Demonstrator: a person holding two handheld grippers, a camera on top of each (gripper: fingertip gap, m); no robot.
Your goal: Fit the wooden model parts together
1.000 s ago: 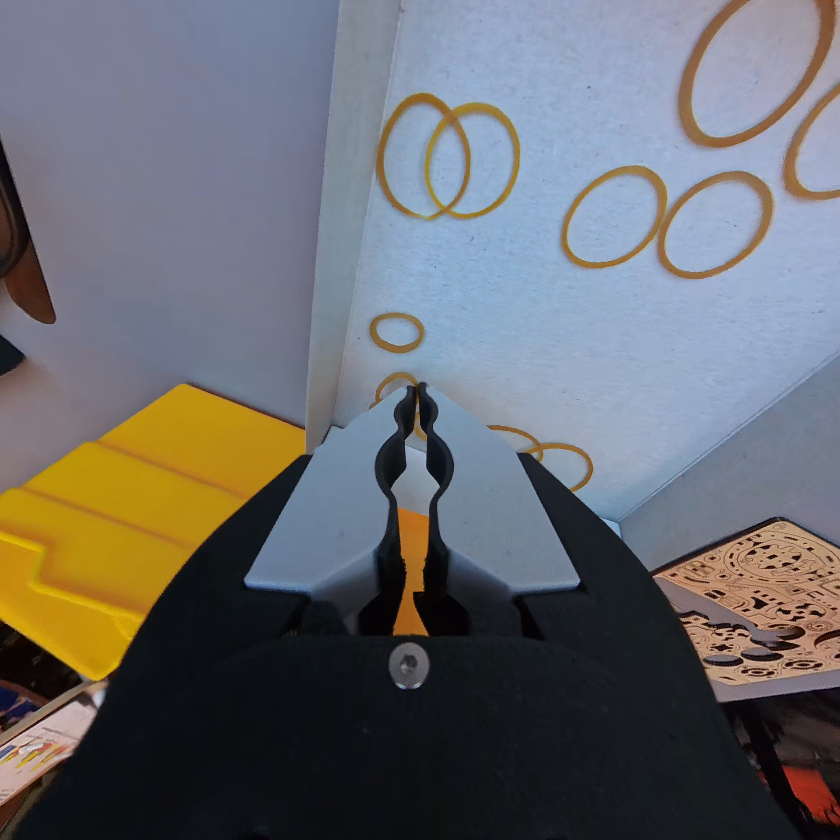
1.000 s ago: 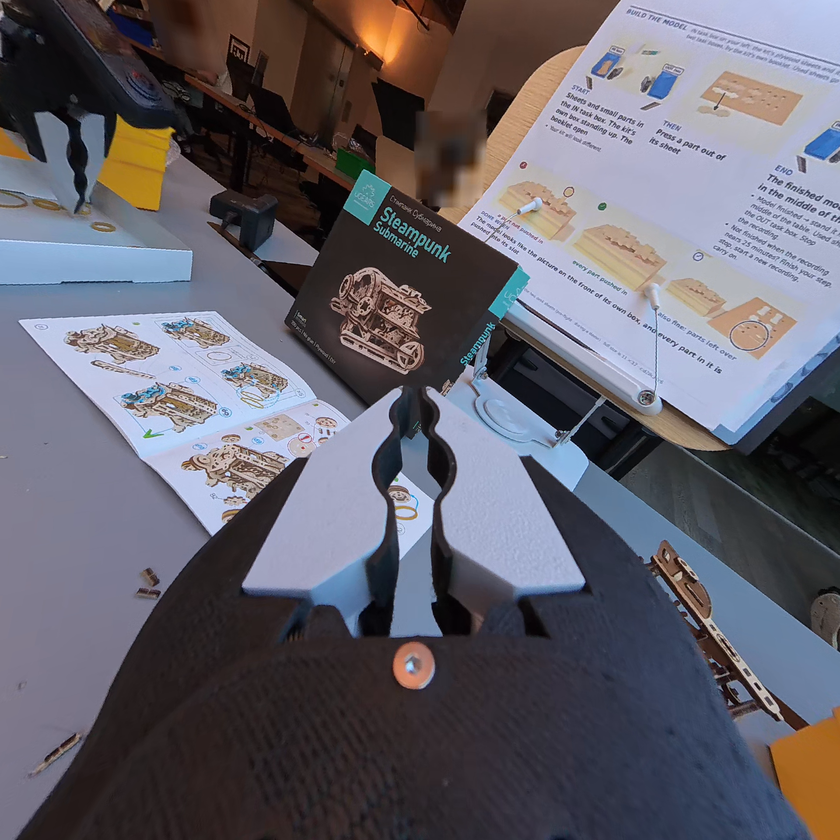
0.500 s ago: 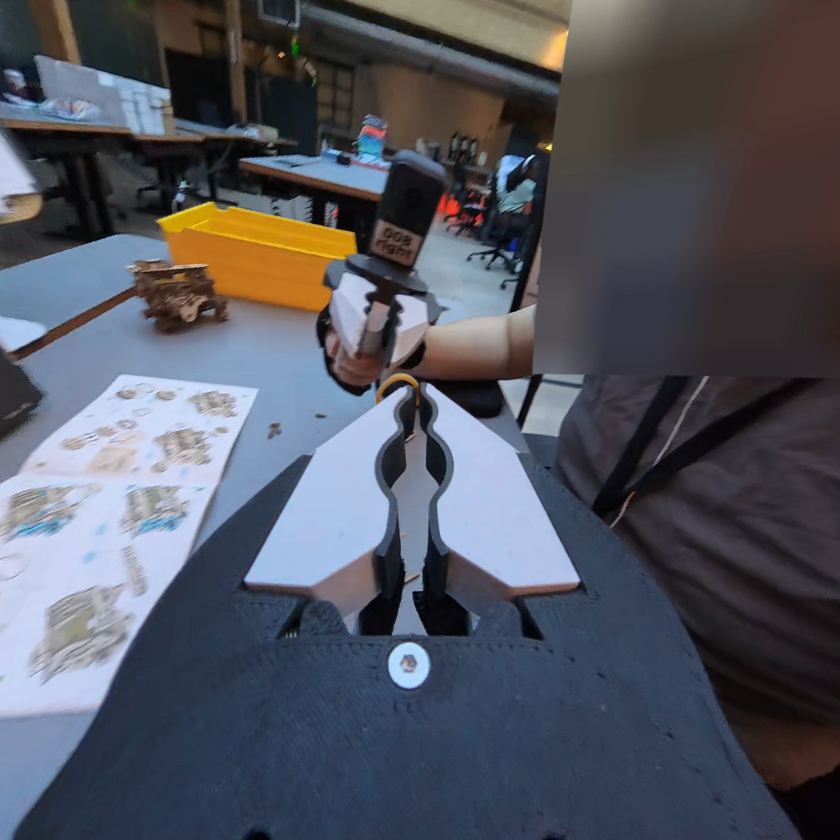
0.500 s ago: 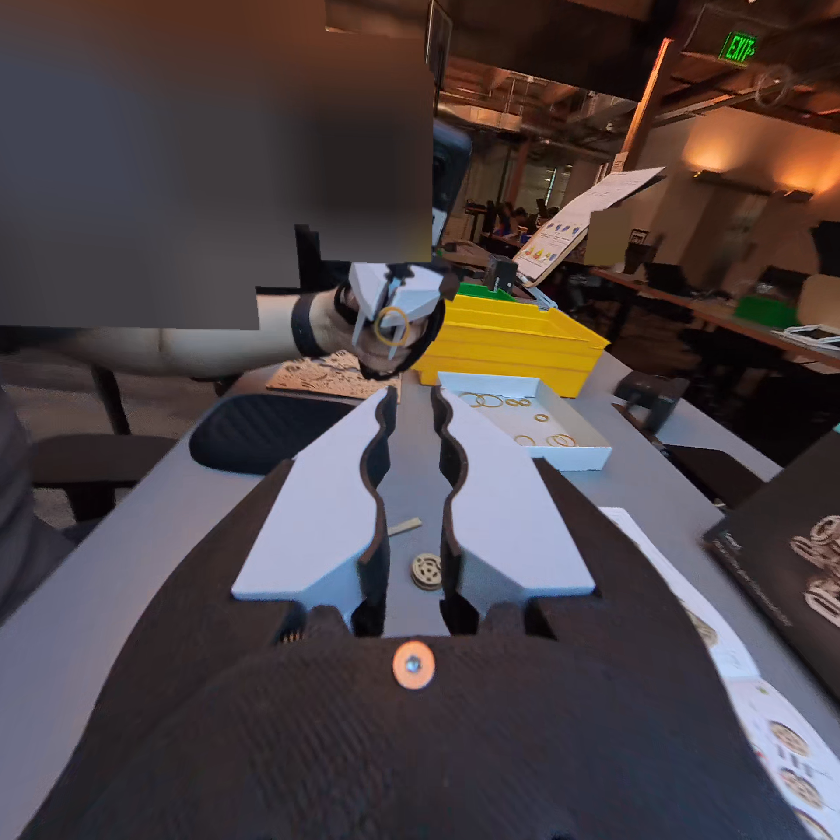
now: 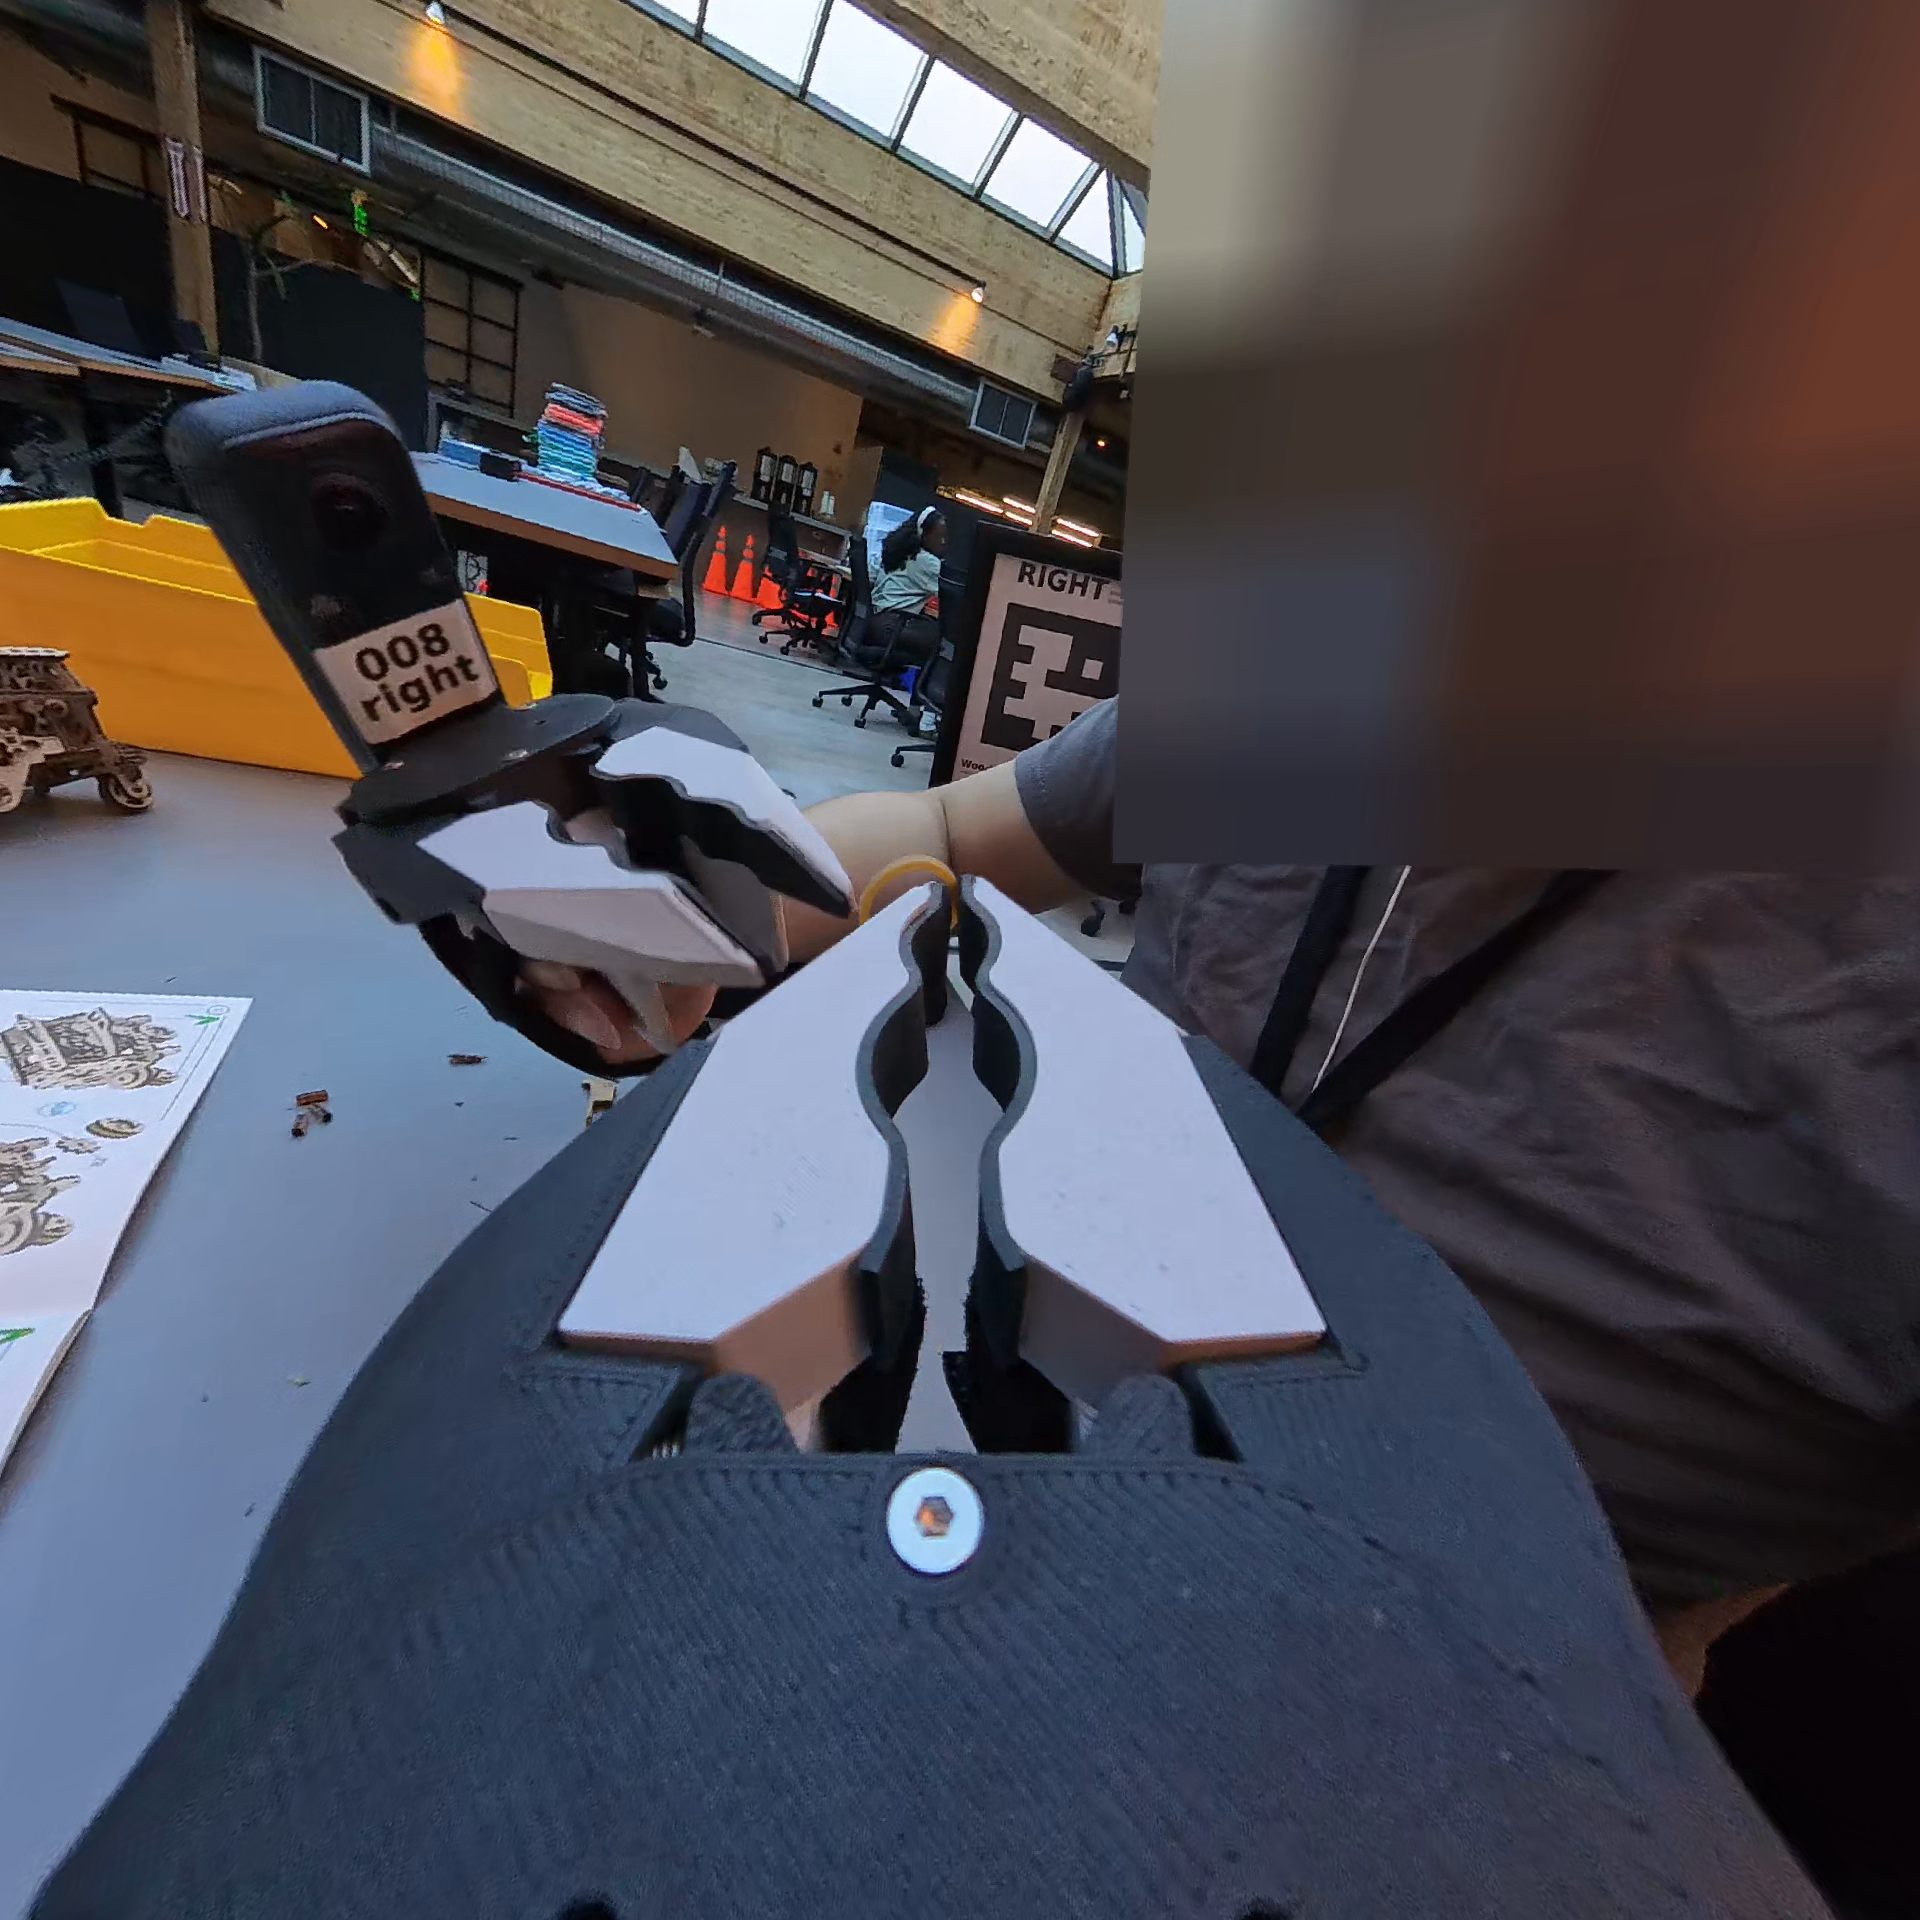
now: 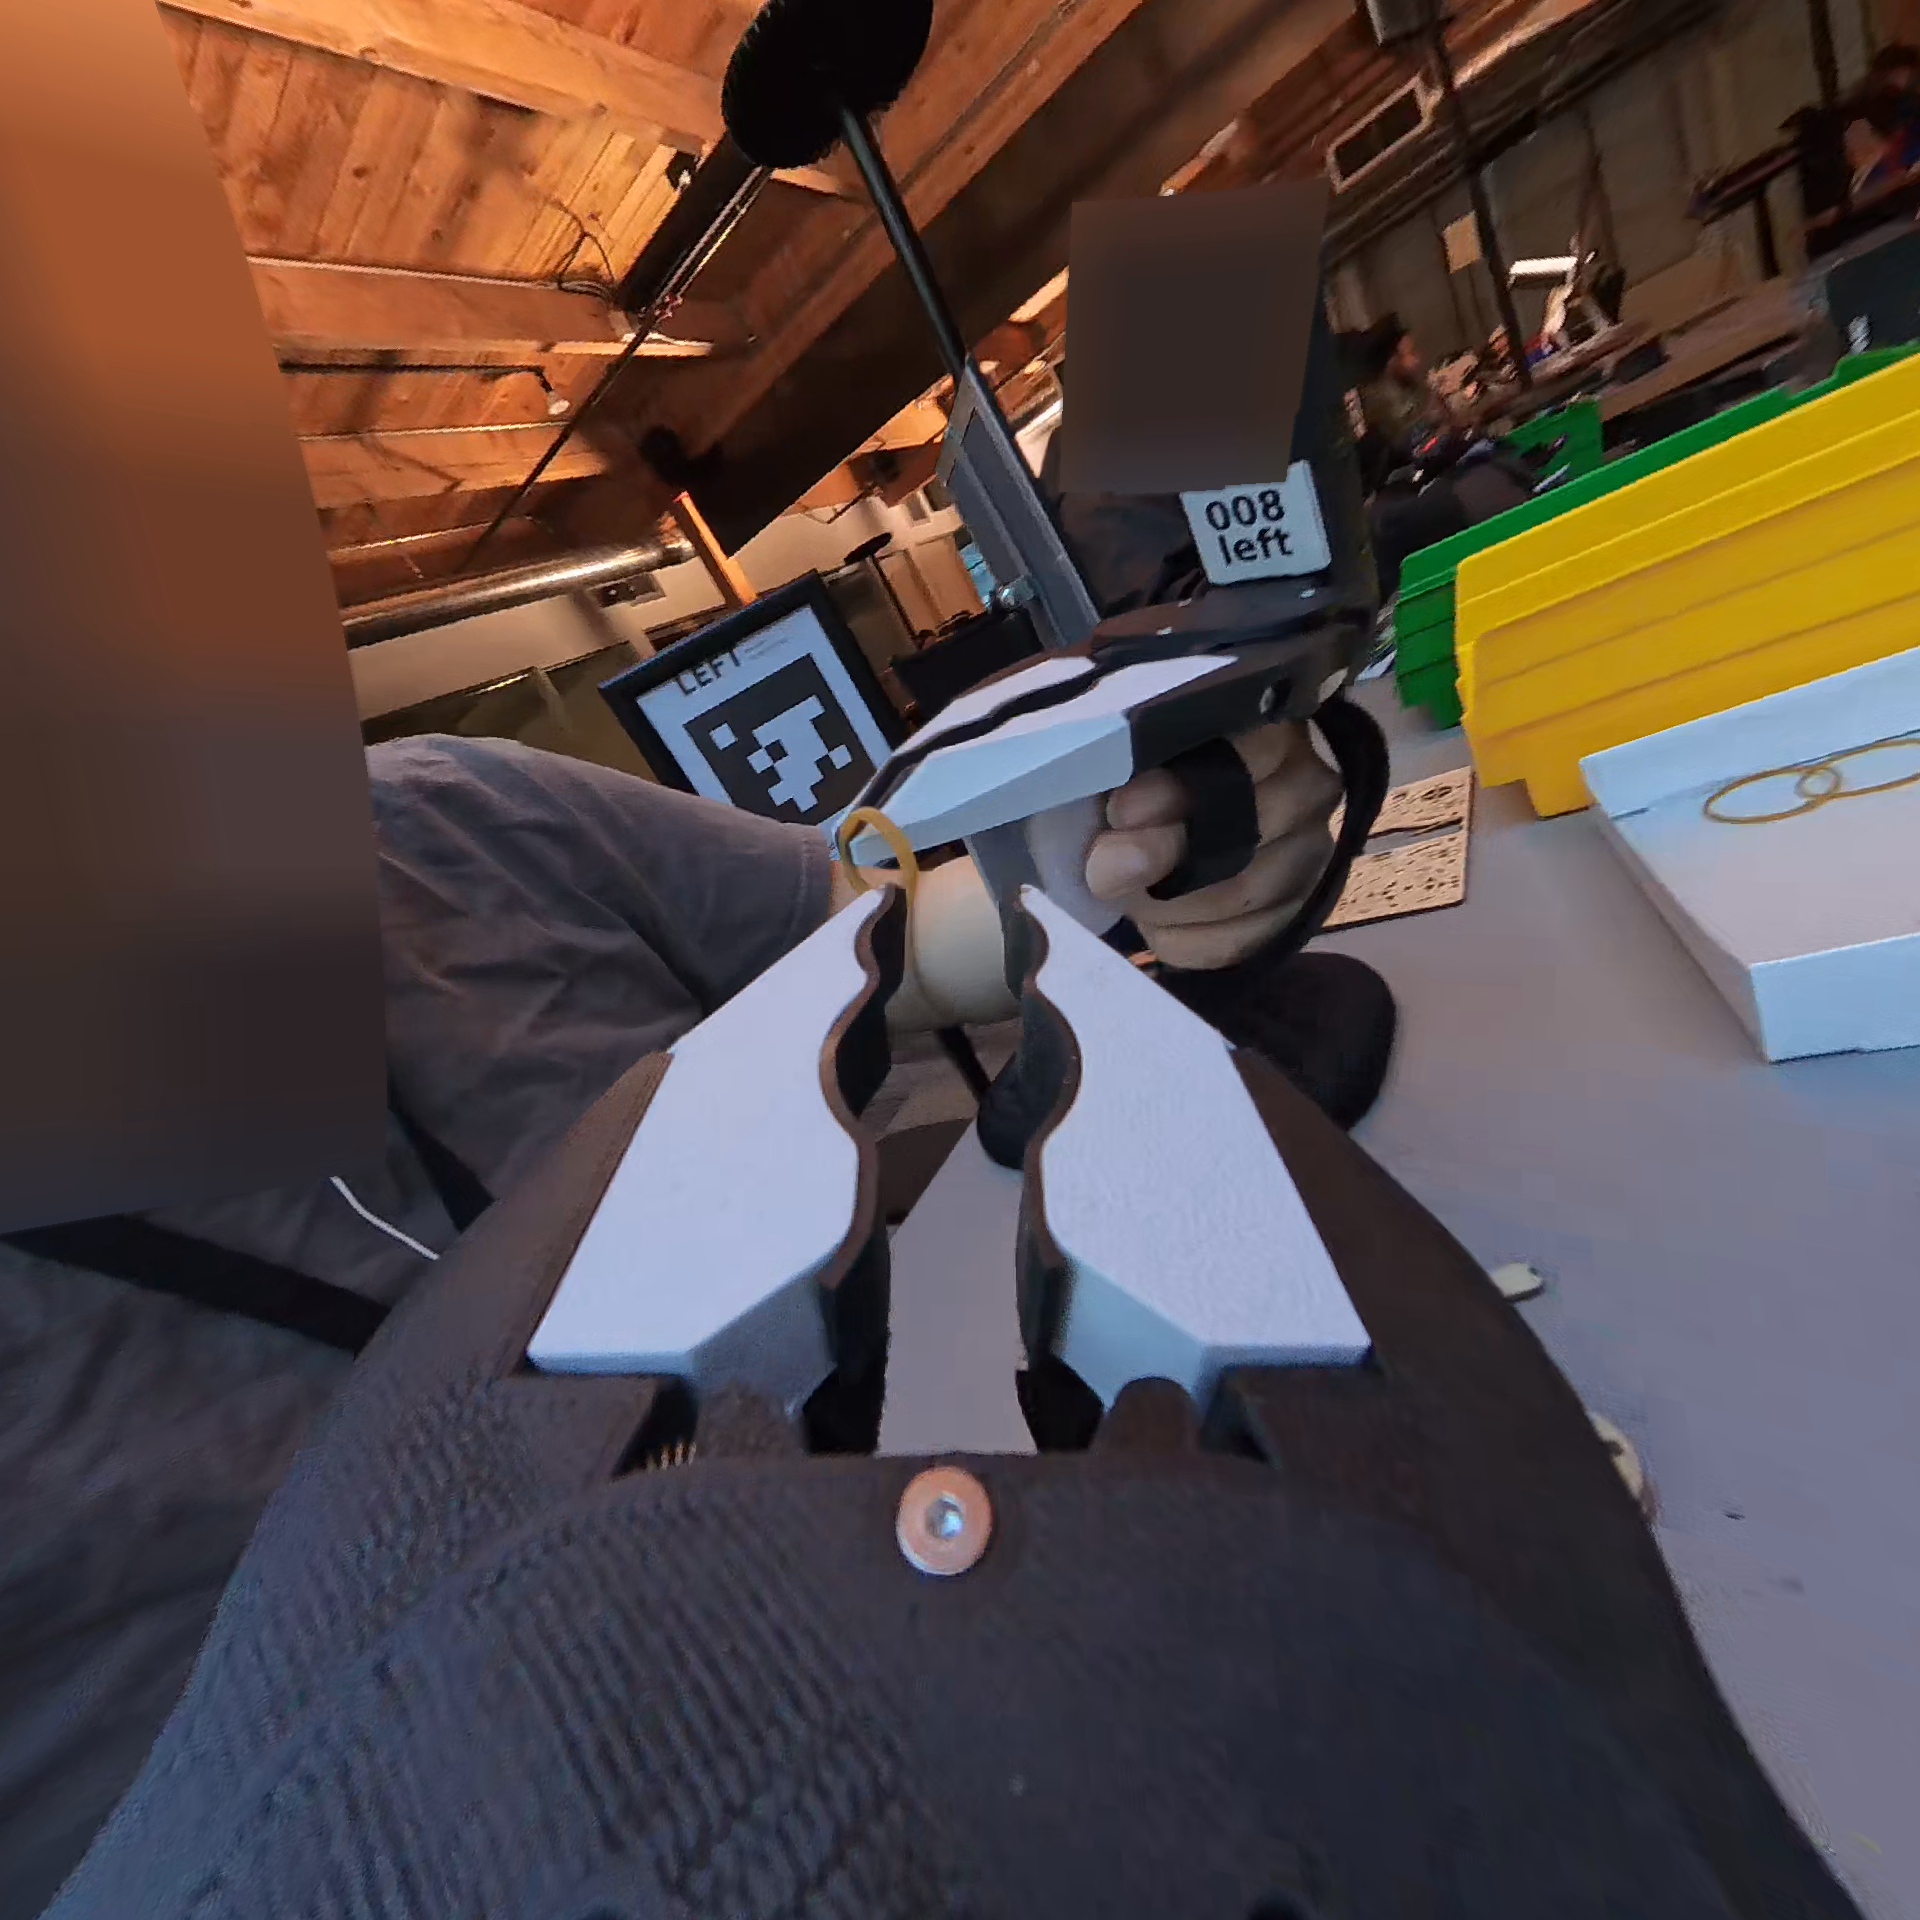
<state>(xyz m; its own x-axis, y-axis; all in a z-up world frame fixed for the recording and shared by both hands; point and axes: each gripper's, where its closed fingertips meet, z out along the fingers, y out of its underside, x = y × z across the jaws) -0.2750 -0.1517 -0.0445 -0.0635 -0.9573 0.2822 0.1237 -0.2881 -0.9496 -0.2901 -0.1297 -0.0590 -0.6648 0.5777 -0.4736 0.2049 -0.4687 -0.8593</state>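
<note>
My left gripper [image 5: 943,896] is shut on a small yellow rubber band [image 5: 906,861], which sticks out of its tips as a loop. It is held up in the air in front of the person's grey shirt. My right gripper [image 6: 956,904] is open and empty, its tips just below and beside the band [image 6: 910,857] and the left gripper's tip [image 6: 850,831]. In the left wrist view the right gripper [image 5: 805,935] comes in from the left, jaws apart. A built wooden model [image 5: 52,727] stands on the grey table at the far left.
A white tray [image 6: 1766,997] with more rubber bands, yellow bins [image 6: 1714,582] and a cut wooden sheet [image 6: 1413,852] are to the right. An instruction booklet [image 5: 83,1122] and small wood scraps [image 5: 312,1107] lie on the table. The person's arm [image 5: 935,831] is close behind. Less than 4 cm separates the two grippers' tips.
My left gripper lifted the rubber band out of the white tray and swung toward the person. My right gripper opened, turned away from the booklet and box, and closed in on the band.
</note>
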